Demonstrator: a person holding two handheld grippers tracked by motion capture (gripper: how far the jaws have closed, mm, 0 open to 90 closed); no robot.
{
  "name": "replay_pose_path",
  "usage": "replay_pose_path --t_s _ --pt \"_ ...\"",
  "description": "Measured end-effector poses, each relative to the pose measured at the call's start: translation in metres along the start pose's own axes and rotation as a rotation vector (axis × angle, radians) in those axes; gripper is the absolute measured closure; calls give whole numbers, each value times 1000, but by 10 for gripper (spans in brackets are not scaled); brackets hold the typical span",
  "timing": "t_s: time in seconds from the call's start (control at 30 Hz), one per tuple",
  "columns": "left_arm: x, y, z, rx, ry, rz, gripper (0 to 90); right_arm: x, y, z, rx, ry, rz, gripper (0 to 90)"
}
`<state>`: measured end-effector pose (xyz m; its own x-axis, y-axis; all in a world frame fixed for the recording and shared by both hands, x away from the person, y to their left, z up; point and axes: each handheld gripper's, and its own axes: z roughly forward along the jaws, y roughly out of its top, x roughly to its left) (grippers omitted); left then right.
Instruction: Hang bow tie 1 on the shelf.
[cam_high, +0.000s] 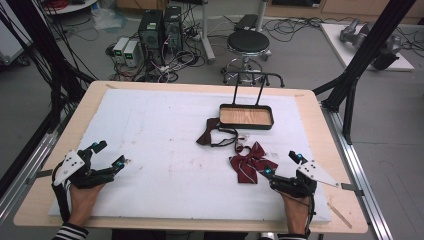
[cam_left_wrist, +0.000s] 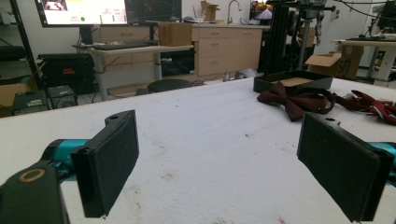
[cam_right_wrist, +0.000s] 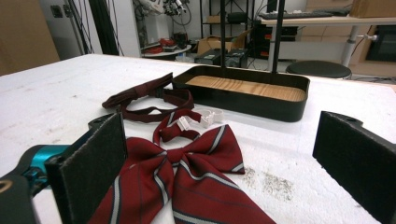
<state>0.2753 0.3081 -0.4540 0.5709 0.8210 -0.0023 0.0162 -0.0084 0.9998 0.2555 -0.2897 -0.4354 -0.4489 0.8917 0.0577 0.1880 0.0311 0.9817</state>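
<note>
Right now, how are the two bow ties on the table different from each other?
The striped bow tie is bright red with pale stripes; the plain bow tie is dark maroon with no pattern. The striped bow tie lies beside the right gripper, while the plain bow tie lies farther off, next to the tray. The striped one has a white clasp on its strap; the plain one's strap is dark. Both lie flat on the white table cover, untouched.

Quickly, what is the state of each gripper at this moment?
Left gripper: open, holding nothing, over bare white table cover.
Right gripper: open, holding nothing, beside the striped bow tie.
</note>
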Motion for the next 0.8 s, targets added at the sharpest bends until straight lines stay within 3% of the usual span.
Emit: replay_pose_path --t_s 0.23,0.4,0.57,0.8 --pt "-1 0 1 0 8 2 132 4 18 4 60 25 -11 20" --pt "-1 0 1 1 8 2 133 6 32 16 163 52 -66 21" --pt "-1 0 1 1 7 2 132 9 40 25 239 74 -91 21" --pt "-1 0 0 3 7 5 133 10 50 37 315 100 -93 44"
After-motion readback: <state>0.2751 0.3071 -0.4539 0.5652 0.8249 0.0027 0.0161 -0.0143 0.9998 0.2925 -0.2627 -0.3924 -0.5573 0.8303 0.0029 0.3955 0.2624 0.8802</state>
